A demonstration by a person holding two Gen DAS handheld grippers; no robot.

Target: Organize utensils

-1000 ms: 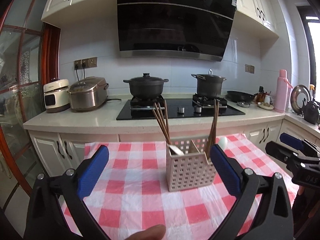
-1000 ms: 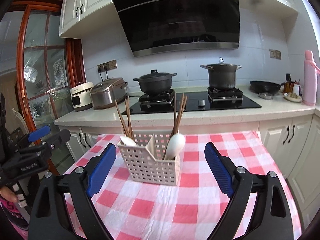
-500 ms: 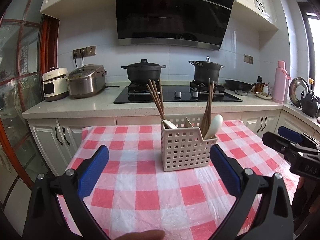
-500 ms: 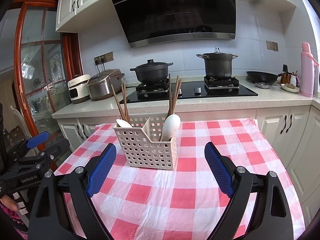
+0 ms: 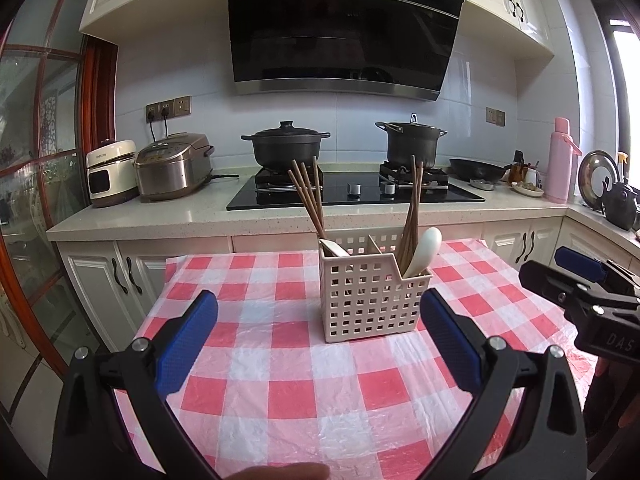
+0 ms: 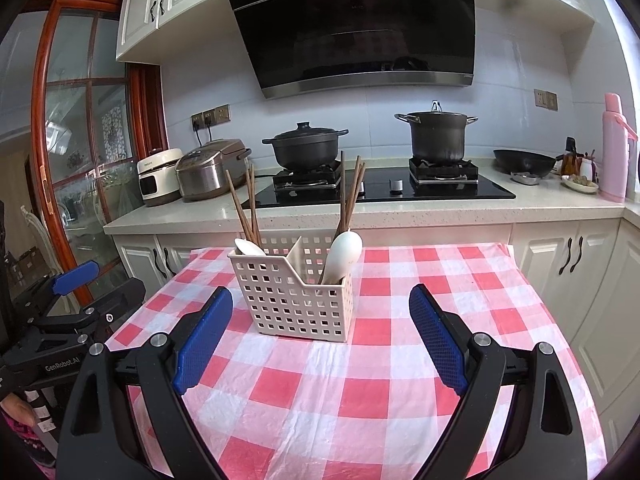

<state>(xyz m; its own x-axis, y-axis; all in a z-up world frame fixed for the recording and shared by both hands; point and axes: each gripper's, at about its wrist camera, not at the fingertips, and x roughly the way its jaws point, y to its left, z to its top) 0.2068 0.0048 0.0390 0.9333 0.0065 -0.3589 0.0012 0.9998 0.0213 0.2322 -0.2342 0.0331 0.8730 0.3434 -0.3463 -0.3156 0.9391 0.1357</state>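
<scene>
Caddy stands loaded, both tongs empty

Caddy of pale perforated plastic sits upright on the surface, at about twelve o'clock from each camera and near the middle of the checked cloth. A slanted divider splits it in two. The left compartment holds a bundle of brown wooden chopsticks leaning to eleven o'clock, with a white spoon lying low at the rim. The right compartment holds more chopsticks and a second glossy, rounded white spoon tilted to one o'clock.

The left tongs and right tongs are both spread wide, pinching nothing, each short of the caddy. Since each kind sits in both compartments, sorting looks unfinished or about to begin. The next move likely calls for closing on one thin stick or a spoon handle; smooth glazed spoons may slip between the textured blue pads.

The cloth is red-and-white check under crinkled clear film. Beyond it, at twelve o'clock, stands a speckled counter.
</scene>
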